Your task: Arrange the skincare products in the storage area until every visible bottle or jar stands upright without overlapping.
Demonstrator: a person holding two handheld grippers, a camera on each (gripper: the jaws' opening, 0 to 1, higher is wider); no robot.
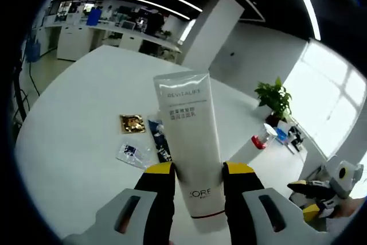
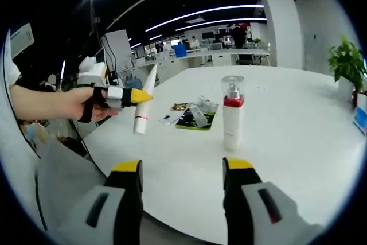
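Observation:
My left gripper [image 1: 198, 170] is shut on a grey-white skincare tube [image 1: 188, 136], lifted above the white table [image 1: 74, 136]; its crimped end points away from the camera. In the right gripper view the same tube [image 2: 144, 102] hangs tilted in the left gripper [image 2: 136, 96], held by a hand at the left. A white pump bottle [image 2: 232, 119] with a red band and clear cap stands upright on the table [image 2: 298, 142], ahead of my right gripper [image 2: 182, 167], which is open with nothing between its jaws. The right gripper [image 1: 321, 190] also shows at the lower right of the left gripper view.
Several small sachets [image 1: 140, 139] lie flat on the table; in the right gripper view these sachets [image 2: 194, 116] sit left of the pump bottle. A red-and-clear jar [image 1: 262, 137] and a potted plant [image 1: 275, 98] stand near the far edge. Office desks [image 1: 114, 27] lie beyond.

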